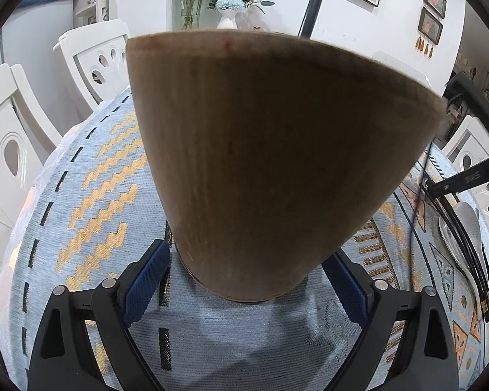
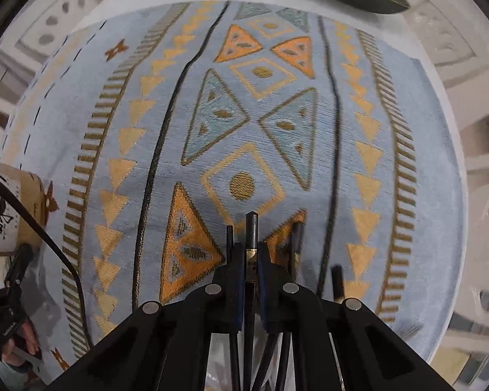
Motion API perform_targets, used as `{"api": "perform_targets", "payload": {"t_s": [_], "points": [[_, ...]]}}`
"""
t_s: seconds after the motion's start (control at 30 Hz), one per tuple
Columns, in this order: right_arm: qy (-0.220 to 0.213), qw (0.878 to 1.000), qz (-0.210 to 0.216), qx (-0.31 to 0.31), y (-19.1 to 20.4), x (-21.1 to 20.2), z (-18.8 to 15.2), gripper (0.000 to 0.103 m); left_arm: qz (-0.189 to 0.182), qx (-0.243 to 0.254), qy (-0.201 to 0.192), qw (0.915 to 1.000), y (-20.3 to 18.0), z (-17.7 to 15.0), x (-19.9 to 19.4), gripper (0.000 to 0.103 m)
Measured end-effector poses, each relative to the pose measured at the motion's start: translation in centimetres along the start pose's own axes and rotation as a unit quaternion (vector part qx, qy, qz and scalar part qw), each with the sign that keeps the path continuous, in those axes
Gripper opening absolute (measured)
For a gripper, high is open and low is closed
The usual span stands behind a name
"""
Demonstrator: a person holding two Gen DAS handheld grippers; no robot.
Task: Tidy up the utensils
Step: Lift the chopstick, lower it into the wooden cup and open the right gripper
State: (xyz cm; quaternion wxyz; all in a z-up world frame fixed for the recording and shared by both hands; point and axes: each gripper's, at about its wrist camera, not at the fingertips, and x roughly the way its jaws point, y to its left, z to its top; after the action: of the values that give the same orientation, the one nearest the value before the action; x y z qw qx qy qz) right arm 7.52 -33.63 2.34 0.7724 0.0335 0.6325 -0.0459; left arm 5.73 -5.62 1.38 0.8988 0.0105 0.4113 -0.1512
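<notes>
Left gripper (image 1: 244,280) clamps the base of the tall tan wooden utensil holder (image 1: 260,163) on the patterned blue tablecloth (image 1: 91,195), right gripper (image 2: 251,260) pinches one black chopstick (image 2: 251,231), so loose neighbours could roll away.

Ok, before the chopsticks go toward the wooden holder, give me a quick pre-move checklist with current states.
1. Left gripper closed on wooden holder: ok.
2. Holder standing on tablecloth: ok.
3. Right gripper shut on a black chopstick: ok.
4. Other chopsticks inside the grip: cannot tell; they sit beside the fingers.
5. Holder opening free: cannot tell, not visible.
6. Spoon out of the way: ok.
</notes>
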Motion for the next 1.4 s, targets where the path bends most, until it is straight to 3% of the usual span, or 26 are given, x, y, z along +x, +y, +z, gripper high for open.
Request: {"api": "perform_targets", "payload": {"t_s": [0.3, 0.5, 0.73, 0.97, 1.23, 1.3, 1.4], "points": [[-0.129, 0.991, -0.009, 0.012, -0.1, -10.9, -4.0, 0.007, 0.003, 0.002, -0.001, 1.0, -0.3, -0.1, 0.1, 0.095], [-0.244, 0.969, 0.013, 0.049, 0.1, -18.8, -6.7, 0.006, 0.003, 0.002, -0.001, 1.0, -0.3, 0.0, 0.1, 0.095], [-0.315, 0.948, 0.01, 0.055, 0.9, -24.0, -6.9, 0.006, 0.003, 0.002, -0.001, 1.0, -0.4, 0.0, 0.0, 0.095], [-0.37, 0.925, 0.08, 0.033, 3.1, -28.8, -4.7, 0.006, 0.003, 0.002, -0.001, 1.0, -0.3, 0.0, 0.1, 0.095], [-0.398, 0.89, 0.221, -0.018, 6.5, -31.6, -3.0, 0.006, 0.002, 0.002, 0.0, 1.0, -0.4, 0.0, 0.1, 0.095], [-0.391, 0.889, 0.237, -0.031, 7.8, -31.2, -2.7, 0.006, 0.003, 0.002, 0.0, 1.0, -0.4, 0.0, 0.1, 0.095], [-0.373, 0.896, 0.236, -0.047, 9.6, -29.7, -2.2, 0.006, 0.003, 0.002, 0.0, 1.0, -0.4, 0.0, 0.1, 0.095]]}}
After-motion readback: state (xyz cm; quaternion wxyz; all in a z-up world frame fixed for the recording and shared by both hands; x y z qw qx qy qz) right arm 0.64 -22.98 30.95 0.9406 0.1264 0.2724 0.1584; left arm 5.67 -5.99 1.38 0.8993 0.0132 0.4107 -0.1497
